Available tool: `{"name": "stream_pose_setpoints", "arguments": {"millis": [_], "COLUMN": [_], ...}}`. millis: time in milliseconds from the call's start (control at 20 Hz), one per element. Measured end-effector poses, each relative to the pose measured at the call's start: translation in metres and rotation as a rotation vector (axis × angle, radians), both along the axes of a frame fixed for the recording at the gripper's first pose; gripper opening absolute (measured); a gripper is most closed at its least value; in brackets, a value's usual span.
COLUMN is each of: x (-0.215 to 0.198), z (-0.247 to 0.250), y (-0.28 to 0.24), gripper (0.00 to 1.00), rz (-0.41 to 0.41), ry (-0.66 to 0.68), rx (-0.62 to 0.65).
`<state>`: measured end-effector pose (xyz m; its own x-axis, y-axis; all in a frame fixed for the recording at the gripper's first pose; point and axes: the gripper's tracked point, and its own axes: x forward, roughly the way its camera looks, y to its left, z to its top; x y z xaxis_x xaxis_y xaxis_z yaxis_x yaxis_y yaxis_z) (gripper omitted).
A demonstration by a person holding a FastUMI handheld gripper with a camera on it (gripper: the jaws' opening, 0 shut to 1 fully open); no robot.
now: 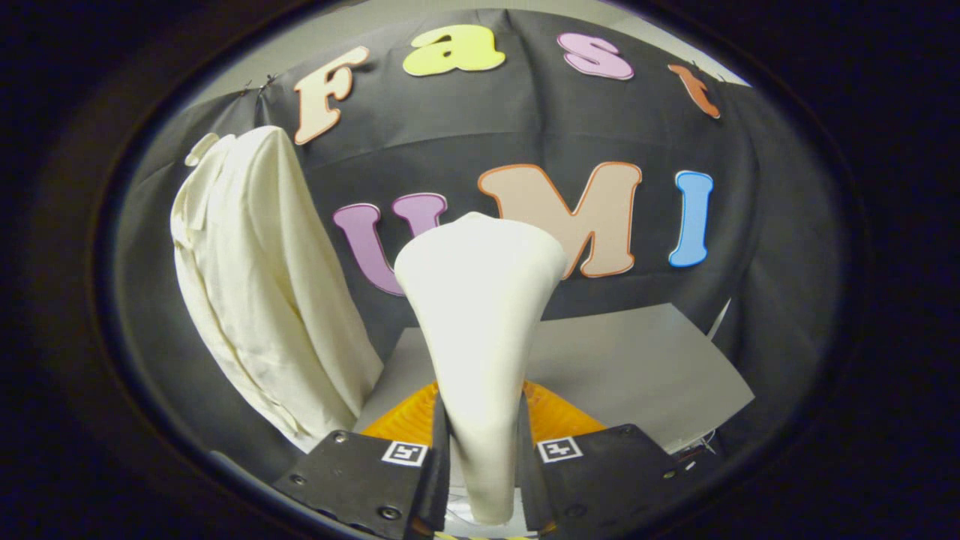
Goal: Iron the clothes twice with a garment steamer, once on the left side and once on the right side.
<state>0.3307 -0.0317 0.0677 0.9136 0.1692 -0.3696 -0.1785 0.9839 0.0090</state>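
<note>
Steamer (pixel 480 315) stood upright, clamped between your gripper's (pixel 481 457) two fingers; the hanging garment (pixel 255 292) lay off to its left, apart from it.

gripper (pixel 480 465) clamped on steamer (pixel 480 315)

My cream garment steamer (pixel 480 330) stood upright, its narrow handle clamped between my gripper's (pixel 484 480) fingers, head flaring far. The pale shirt (pixel 255 292) hung left, apart from it.
</note>
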Motion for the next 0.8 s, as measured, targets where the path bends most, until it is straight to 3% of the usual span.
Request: {"name": "stream_pose_setpoints", "arguments": {"millis": [500,800], "x": [-0.116,-0.148], "z": [0.076,0.082], "y": [0.147,0.245], "gripper": [0.38,0.38], "rz": [0.157,0.210], "ry": [-0.142,-0.176], "rx": [-0.010,0.019]}}
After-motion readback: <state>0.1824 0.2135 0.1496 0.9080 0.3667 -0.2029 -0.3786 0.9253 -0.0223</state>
